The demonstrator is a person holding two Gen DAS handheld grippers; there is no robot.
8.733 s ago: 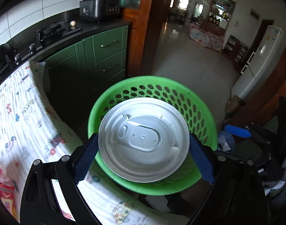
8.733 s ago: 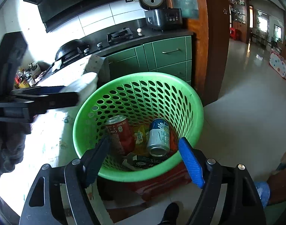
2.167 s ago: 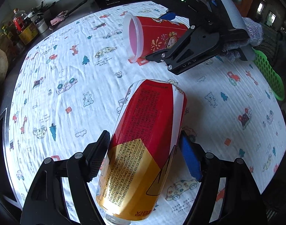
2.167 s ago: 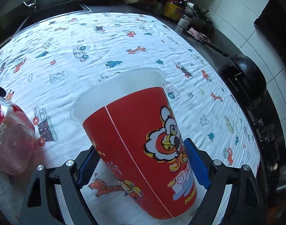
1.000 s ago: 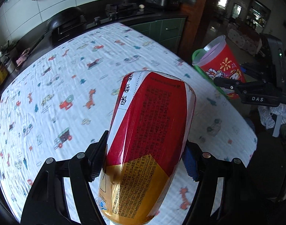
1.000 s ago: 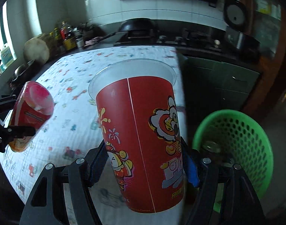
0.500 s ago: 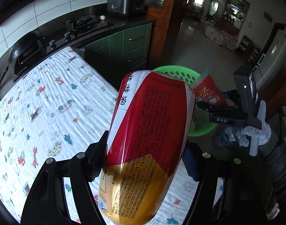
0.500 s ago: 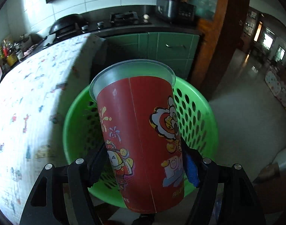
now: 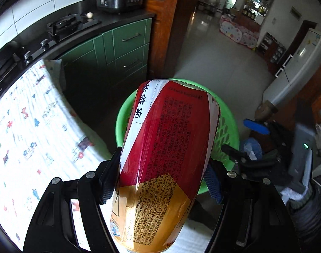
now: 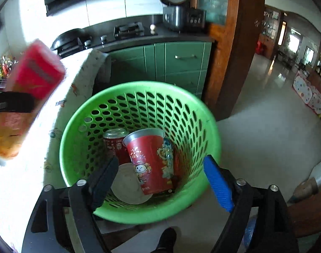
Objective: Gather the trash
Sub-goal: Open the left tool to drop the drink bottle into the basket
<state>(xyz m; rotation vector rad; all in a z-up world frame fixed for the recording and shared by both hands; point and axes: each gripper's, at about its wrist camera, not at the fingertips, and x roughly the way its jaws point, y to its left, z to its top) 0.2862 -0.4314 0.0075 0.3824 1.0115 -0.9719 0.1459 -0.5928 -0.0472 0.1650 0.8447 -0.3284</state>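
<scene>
Our left gripper (image 9: 162, 181) is clamped on the red and gold can (image 9: 164, 164), carried tilted above the near rim of the green basket (image 10: 211, 126). Our right gripper (image 10: 160, 177) hangs over that same basket, its jaws opening with nothing between them; the red cup (image 10: 154, 160) lies free inside the basket, leaning on a cola can (image 10: 115, 143) with a white lid (image 10: 126, 181) beneath it.

The can is the risk, we judge. It sits over the basket's table-side edge rather than its middle, so letting go here could bounce it off the rim onto the floor. The two grippers also crowd the same opening and might knock together.

From the left wrist, the can blocks most of the basket's inside. From the right wrist, the can is blurred, and what lies under the cup we cannot make out.
</scene>
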